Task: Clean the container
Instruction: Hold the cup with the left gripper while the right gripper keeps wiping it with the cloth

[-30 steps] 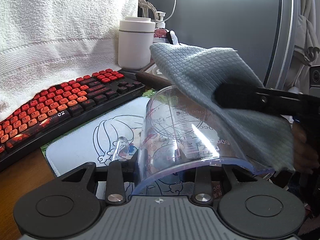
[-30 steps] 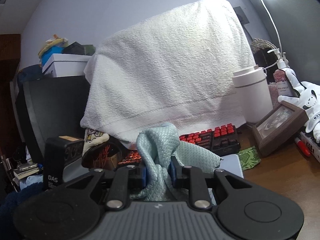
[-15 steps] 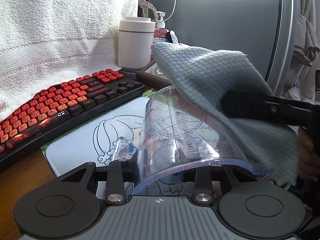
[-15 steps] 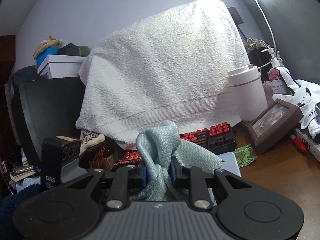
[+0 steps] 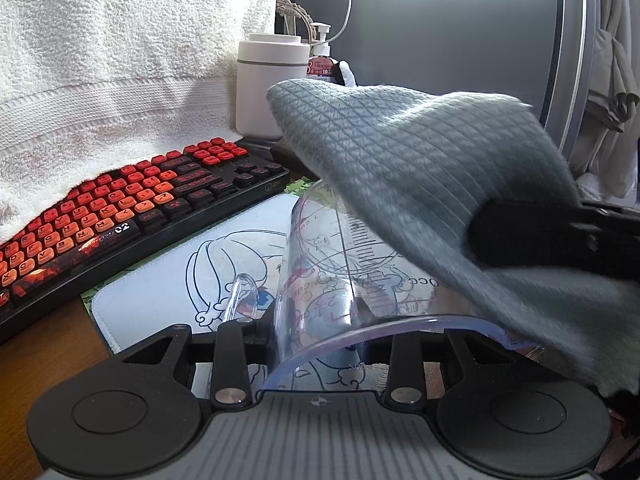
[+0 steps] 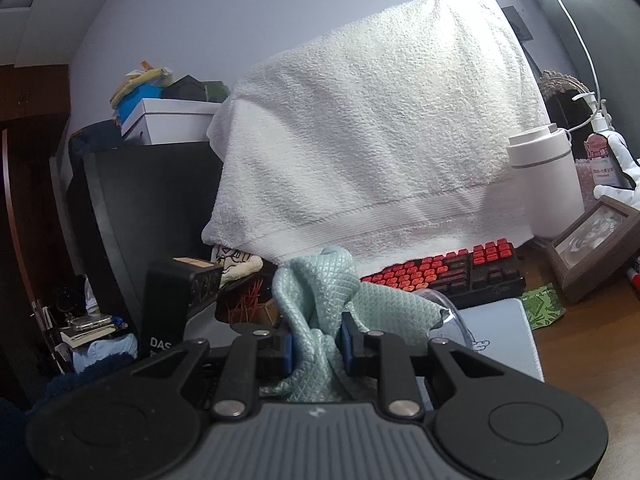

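Cloth [image 6: 320, 320] clamped by right gripper [image 6: 316, 346]; left gripper [image 5: 320, 332] clasps measuring cup [image 5: 340, 280].

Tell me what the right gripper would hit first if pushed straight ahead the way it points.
Probably the red keyboard or the white towel draped behind it; the right gripper, holding the cloth, points there. Depth is unclear.

One clear measuring cup [image 5: 340, 280], one grey cloth [image 5: 420, 168], one keyboard [image 5: 132, 208] — two claws: left [image 5: 320, 320], right [image 6: 316, 344].

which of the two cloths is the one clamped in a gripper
The teal waffle cloth, pinched by the right gripper. The white towel just hangs draped behind the keyboard.
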`<state>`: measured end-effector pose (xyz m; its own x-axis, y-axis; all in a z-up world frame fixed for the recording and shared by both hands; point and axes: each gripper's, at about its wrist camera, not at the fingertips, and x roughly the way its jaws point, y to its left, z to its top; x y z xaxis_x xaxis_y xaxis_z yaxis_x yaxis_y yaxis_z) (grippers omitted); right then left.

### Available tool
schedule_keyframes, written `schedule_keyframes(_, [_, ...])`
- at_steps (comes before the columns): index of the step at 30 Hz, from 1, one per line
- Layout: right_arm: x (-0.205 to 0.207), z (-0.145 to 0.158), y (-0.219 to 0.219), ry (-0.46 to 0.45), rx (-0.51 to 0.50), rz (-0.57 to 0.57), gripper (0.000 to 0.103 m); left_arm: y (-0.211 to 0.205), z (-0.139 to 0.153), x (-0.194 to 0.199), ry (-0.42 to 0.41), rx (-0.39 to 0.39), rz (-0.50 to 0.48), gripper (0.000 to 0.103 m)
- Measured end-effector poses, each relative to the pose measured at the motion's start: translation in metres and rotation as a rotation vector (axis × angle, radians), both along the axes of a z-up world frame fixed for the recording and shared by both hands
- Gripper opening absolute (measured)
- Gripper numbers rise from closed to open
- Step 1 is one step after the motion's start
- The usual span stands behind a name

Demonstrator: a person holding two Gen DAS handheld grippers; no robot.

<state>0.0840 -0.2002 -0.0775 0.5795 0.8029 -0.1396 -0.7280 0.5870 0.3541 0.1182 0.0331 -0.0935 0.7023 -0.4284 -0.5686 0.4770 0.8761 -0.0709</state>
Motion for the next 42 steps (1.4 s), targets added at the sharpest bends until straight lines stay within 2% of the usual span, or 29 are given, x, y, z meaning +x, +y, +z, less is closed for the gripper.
schedule_keyframes(9, [0.027,-0.008,-0.020,0.054,0.017,-0.166,0.021,-0.001,0.000,-0.001,0.000,0.000,0.001,0.035])
schedule_keyframes(12, [0.033,-0.012,-0.027,0.085,0.037,-0.181,0.021,0.000,0.000,-0.001,0.001,-0.001,0.001,0.035])
schedule_keyframes(23, [0.017,-0.012,-0.018,0.058,0.030,-0.127,0.021,0.000,0.000,0.000,0.002,-0.004,0.000,0.035])
schedule_keyframes(34, [-0.009,0.001,0.009,-0.032,0.003,0.041,0.021,0.001,0.001,0.001,0.004,-0.006,0.000,0.035])
schedule_keyframes(37, [-0.013,0.002,0.013,-0.053,-0.010,0.045,0.021,0.002,0.001,0.002,0.003,-0.004,-0.001,0.035])
schedule_keyframes(42, [-0.006,0.002,0.008,-0.033,-0.011,0.009,0.021,0.004,0.000,0.004,0.004,-0.006,-0.002,0.036])
